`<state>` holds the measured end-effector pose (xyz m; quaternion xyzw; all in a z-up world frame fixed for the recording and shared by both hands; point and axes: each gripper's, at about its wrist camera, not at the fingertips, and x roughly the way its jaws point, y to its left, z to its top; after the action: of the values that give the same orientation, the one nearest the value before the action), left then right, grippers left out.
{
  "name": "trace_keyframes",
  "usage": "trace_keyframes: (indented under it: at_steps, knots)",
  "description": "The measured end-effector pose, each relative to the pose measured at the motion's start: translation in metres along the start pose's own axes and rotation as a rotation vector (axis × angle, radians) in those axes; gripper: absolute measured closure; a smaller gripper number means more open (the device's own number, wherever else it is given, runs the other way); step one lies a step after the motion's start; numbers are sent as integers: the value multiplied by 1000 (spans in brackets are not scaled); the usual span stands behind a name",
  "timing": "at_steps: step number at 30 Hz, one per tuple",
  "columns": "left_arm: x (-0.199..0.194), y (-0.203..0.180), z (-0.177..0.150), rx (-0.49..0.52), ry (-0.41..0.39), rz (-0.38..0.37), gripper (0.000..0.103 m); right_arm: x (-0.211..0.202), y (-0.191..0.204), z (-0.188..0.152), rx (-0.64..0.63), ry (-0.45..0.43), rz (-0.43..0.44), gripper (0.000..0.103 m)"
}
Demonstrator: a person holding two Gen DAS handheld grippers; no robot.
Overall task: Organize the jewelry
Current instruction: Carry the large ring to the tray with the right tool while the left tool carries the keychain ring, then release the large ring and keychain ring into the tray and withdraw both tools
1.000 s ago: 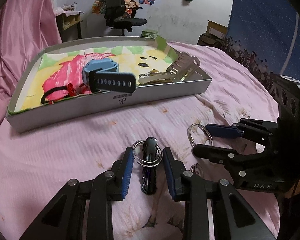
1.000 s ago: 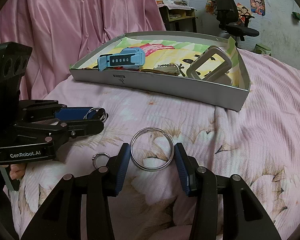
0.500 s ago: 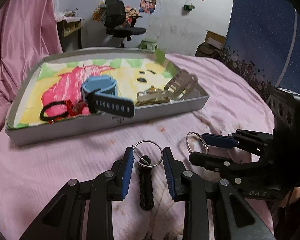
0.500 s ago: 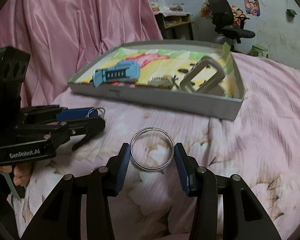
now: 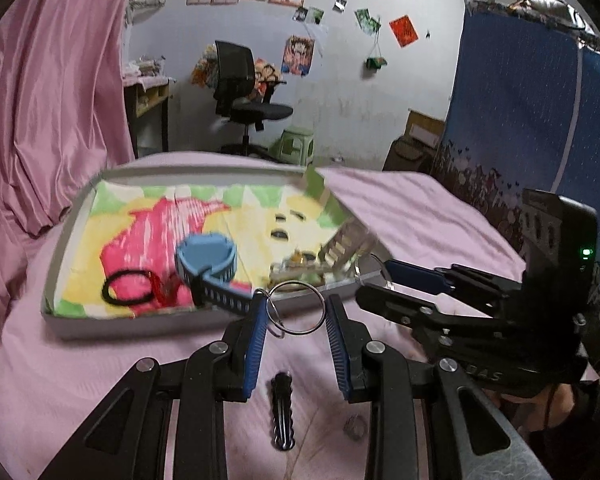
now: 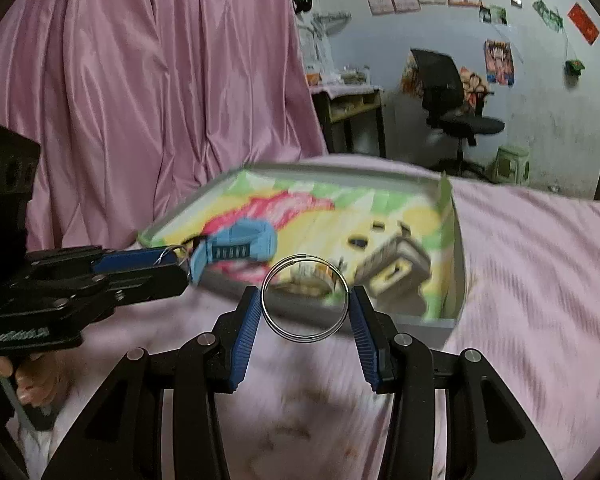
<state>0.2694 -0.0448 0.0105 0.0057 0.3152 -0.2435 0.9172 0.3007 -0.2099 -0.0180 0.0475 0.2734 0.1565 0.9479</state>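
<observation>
Both tools gripped rings above the bed: the left tool (image 5: 296, 314) pinched a key ring (image 5: 296, 307) with its black pendant (image 5: 282, 416) dangling, the right tool (image 6: 305, 312) clamped a silver bangle (image 6: 305, 297). Already in the tray (image 5: 56, 264) lay a blue watch (image 5: 208, 264) and a black hair tie (image 5: 126, 286); these two pieces remained to be placed, apparently.

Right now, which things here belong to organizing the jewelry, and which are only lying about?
Belong to the job:
- key ring with black fob, in left tool
- large steel ring, in right tool
- tray
- blue watch

Lying about:
- office chair
- green stool
- pink curtain
</observation>
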Motion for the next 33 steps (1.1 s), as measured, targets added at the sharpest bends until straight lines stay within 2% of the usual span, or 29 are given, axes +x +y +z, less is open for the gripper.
trace_keyframes:
  at_steps: [6,12,16,24,27,33]
  knots:
    - [-7,6,23,-20,-79,11,75,12,3,25,-24,-63,-1,62]
    - [3,37,39,-96,-118,85,75,33,10,36,-67,-77,-10,62]
    - [19,60,38,-155,-93,139,75,49,16,33,-103,-55,-26,62]
    - [53,84,26,-238,9,228,75,65,12,26,-101,22,-59,62]
    - [59,89,22,-256,38,240,75,68,10,22,-99,50,-70,62]
    - [60,89,19,-242,42,256,74,71,7,19,-95,77,-80,62]
